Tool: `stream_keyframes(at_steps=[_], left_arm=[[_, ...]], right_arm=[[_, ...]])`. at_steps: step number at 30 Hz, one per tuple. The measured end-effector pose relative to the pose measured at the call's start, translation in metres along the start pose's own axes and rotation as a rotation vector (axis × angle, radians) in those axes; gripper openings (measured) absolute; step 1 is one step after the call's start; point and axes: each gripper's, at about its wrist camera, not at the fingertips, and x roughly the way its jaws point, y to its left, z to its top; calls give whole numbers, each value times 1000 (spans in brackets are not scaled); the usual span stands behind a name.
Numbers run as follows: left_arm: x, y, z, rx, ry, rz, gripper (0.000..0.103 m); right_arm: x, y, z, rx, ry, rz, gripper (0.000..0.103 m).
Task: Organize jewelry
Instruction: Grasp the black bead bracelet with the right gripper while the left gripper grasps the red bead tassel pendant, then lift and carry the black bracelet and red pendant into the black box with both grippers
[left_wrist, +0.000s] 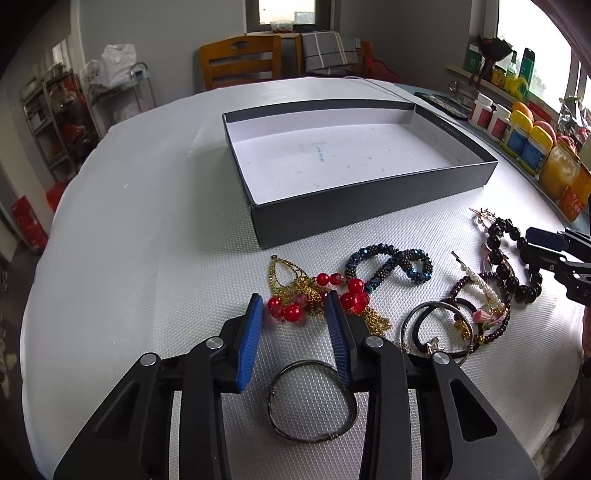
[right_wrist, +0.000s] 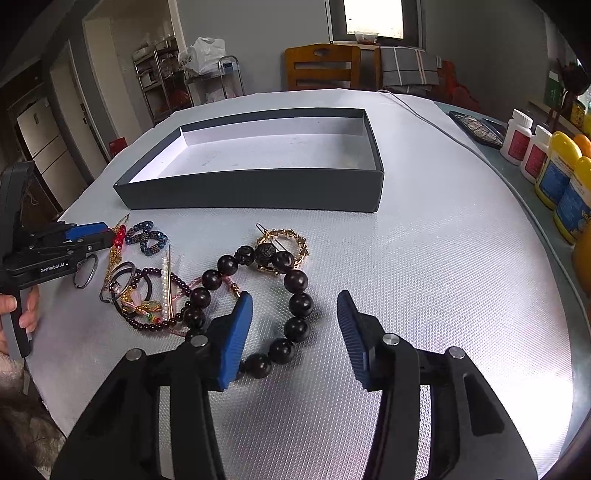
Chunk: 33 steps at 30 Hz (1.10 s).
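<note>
Straddling red bead strand (left_wrist: 295, 306) just before grey box (left_wrist: 369, 206), left gripper (left_wrist: 295, 306) part-open, nothing gripped; right gripper (right_wrist: 295, 306) part-open over dark bead bracelet (right_wrist: 295, 280), unpinched.

table (left_wrist: 147, 221): carries everything; chairs (left_wrist: 240, 62) stand behind its far edge.
box (left_wrist: 369, 206): open tray on the table, behind the jewelry, nothing inside it.
jewelry row: lies before the box, from left to right.
red bead necklace (left_wrist: 325, 291): leftmost, tangled with a chain.
beaded bracelet (left_wrist: 388, 266): just right of the necklace, nearer the box.
metal bangle (left_wrist: 314, 398): nearest, before the necklace, under the left gripper (left_wrist: 295, 314).
hair ties and pearl clip (left_wrist: 454, 321): piled right of the bangle.
large bead bracelet (right_wrist: 288, 302): rightmost, partly between the fingers of the right gripper (right_wrist: 295, 310).
bottles (right_wrist: 546, 166): along the right edge of the table.
</note>
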Motion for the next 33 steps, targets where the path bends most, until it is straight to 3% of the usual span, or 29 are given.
stream_keyframes(at_steps=[3,6,10,14,33], left_arm=[[-1,1,0,2,-3,-3,22],[-2,2,0,-3,-7,-10,19],[-4,-1,-1,13,-11,-12,18],[-9,-4,0,32,-27,-10,9],[-77,-9,26,85,-196,-4,9]], right_arm=[[6,-2,0,3,13,-6,42],[7,-2,1,3,9,-12,37],[7,-3,1,-6,12,-22,15],[5,-1,1,-9,-1,-18,14],[-55,7,42,-61,-167,32,14]])
